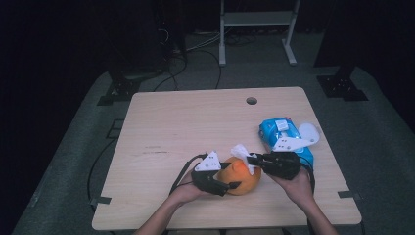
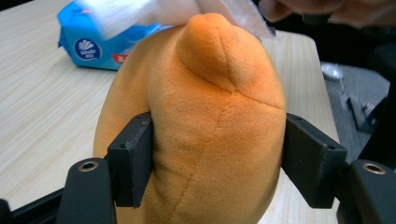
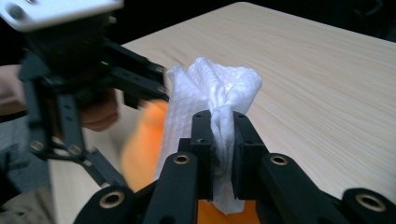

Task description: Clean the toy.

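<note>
- Nearest the person, at the table's front edge, the left gripper (image 1: 230,185) has its two black jaws pressed into the flanks of a soft orange plush toy (image 1: 242,177), rounded and seamed; the left gripper view shows the pads denting the fabric on both sides, so the toy (image 2: 205,140) is clamped, not merely straddled.
- Just to the right, the right gripper (image 1: 251,159) points leftward at the toy, its jaws closed tight on a crumpled white paper wipe (image 3: 219,100); in the right gripper view the wipe bunches up above the pinch and trails below it.
- The relation that counts: the wipe (image 1: 241,152) sits at the toy's upper right side, touching or nearly touching the plush, with the toy's long axis running roughly from the left gripper's jaws towards its rounded nub (image 2: 219,46). My judgement is that the right hand does the wiping while the left only steadies.
- Farther back on the right of the pale wooden table (image 1: 186,127), a blue soft pack of wipes (image 1: 281,134) lies with its white lid flap (image 1: 309,132) open, well clear of the toy.
</note>
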Tool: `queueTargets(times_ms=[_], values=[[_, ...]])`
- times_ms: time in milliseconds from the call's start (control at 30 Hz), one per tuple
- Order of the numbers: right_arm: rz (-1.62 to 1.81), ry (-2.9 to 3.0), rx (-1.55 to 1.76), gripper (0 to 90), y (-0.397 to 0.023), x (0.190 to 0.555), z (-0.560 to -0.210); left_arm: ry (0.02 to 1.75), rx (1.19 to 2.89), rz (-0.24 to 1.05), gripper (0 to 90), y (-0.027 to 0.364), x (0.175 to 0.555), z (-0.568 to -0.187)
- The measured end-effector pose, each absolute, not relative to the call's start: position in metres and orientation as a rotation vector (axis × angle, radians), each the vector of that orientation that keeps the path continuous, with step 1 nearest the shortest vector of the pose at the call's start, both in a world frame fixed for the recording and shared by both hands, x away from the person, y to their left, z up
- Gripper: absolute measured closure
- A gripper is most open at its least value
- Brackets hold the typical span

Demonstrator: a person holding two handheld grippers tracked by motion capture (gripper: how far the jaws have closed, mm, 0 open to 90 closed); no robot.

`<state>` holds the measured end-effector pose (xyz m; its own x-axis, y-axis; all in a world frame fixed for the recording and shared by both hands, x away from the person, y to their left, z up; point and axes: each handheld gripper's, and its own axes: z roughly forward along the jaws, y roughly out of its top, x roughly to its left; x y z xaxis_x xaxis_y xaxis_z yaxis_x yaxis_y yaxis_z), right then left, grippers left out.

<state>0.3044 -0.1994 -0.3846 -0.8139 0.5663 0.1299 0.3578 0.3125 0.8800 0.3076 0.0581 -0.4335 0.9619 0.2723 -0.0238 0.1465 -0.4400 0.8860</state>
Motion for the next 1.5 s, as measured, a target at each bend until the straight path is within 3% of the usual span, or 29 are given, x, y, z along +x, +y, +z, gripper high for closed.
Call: queueTargets(times_ms=[233, 500, 833, 967, 1133, 1233, 1333, 1433, 1500], values=[[1.454, 2.482, 0.751, 80.6, -0.178, 0.305, -0.376, 0.233, 2.060, 0.146, 28.9, 0.058, 0.304, -0.434], [1.430, 2.454, 0.901, 80.5, -0.204, 0.322, -0.391, 0.191, 2.056, 0.138, 30.7, 0.054, 0.302, -0.435], [1.396, 2.408, 0.933, 80.5, -0.230, 0.302, -0.395, 0.237, 2.038, 0.154, 30.7, 0.053, 0.303, -0.436], [1.429, 2.407, 0.889, 80.4, -0.225, 0.292, -0.388, 0.304, 2.011, 0.125, 26.2, 0.059, 0.310, -0.435], [1.418, 2.441, 0.850, 80.4, -0.209, 0.296, -0.391, 0.288, 2.002, 0.093, 12.2, 0.066, 0.315, -0.438], [1.425, 2.445, 0.863, 80.4, -0.208, 0.300, -0.393, 0.289, 2.008, 0.121, 10.3, 0.071, 0.319, -0.441], [1.416, 2.439, 0.874, 80.3, -0.211, 0.300, -0.393, 0.334, 1.999, 0.067, 8.3, 0.075, 0.328, -0.450], [1.409, 2.435, 0.873, 80.3, -0.210, 0.300, -0.393, 0.318, 2.001, 0.067, 8.6, 0.068, 0.327, -0.457], [1.409, 2.430, 0.878, 80.4, -0.210, 0.300, -0.392, 0.305, 2.010, 0.115, 18.4, 0.069, 0.325, -0.451]])
